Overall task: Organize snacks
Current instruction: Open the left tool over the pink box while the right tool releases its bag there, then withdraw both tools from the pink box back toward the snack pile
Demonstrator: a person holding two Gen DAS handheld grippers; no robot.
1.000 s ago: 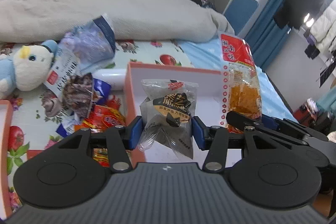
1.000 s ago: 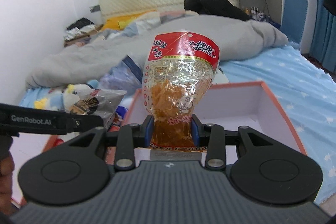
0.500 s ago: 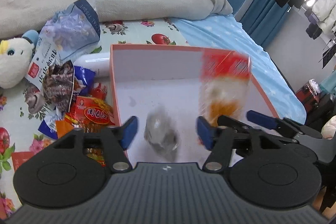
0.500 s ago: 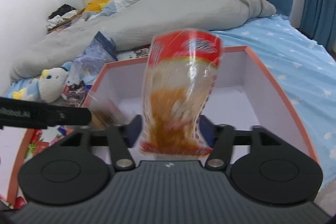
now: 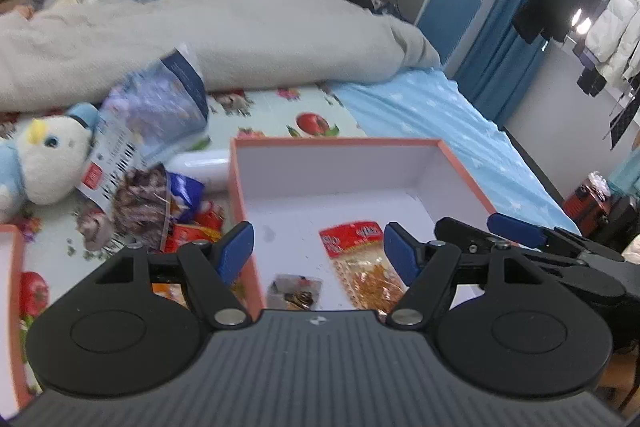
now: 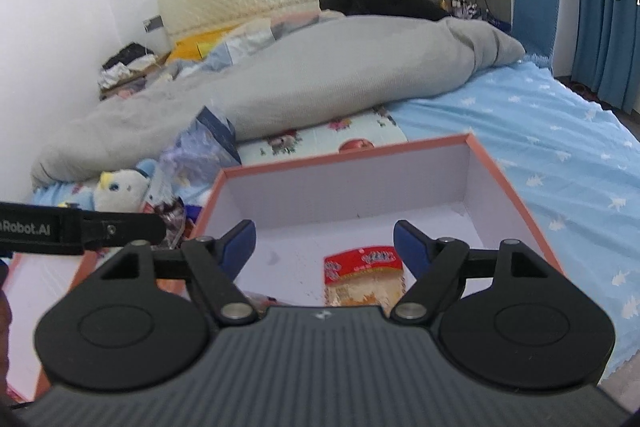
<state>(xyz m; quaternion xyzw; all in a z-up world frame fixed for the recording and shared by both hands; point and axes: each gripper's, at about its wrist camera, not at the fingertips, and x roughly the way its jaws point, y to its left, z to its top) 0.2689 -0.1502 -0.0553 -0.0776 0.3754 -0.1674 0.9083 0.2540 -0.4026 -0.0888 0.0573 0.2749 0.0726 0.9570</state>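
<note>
**Q:** Both packets look dropped already. What's the step now, and how do I not mess it up?

**A:** Yep. The left gripper [image 5: 318,249] has its jaws spread wide with nothing between them. The right gripper [image 6: 325,241] has its jaws opening, also with nothing pinched. The red-topped orange snack packet [image 5: 362,267] lies flat on the floor of the orange-rimmed box [image 5: 464,169], toward the near right side. The small clear packet with the dark label [image 5: 295,291] lies just left of it, by the near edge and partly hidden under the left gripper's body.

**Q:** So go grab more?

**A:** I'd say so. The loose snack pile [image 5: 160,211] sits on the fruit-print mat just outside the box's left wall, beside the blue-and-white plush bird [image 5: 44,159]. My tips:

1. Lift both grippers clear of the rim first, so a finger doesn't snag the wall and shove the box.
2. Send only the left one to the pile, since the 2 tools are near each other over the box.
3. Pinch a packet by its sealed edge. Those foil bags look slippery and crinkly.
4. Drop the next ones toward the far wall, which is bare.
</note>
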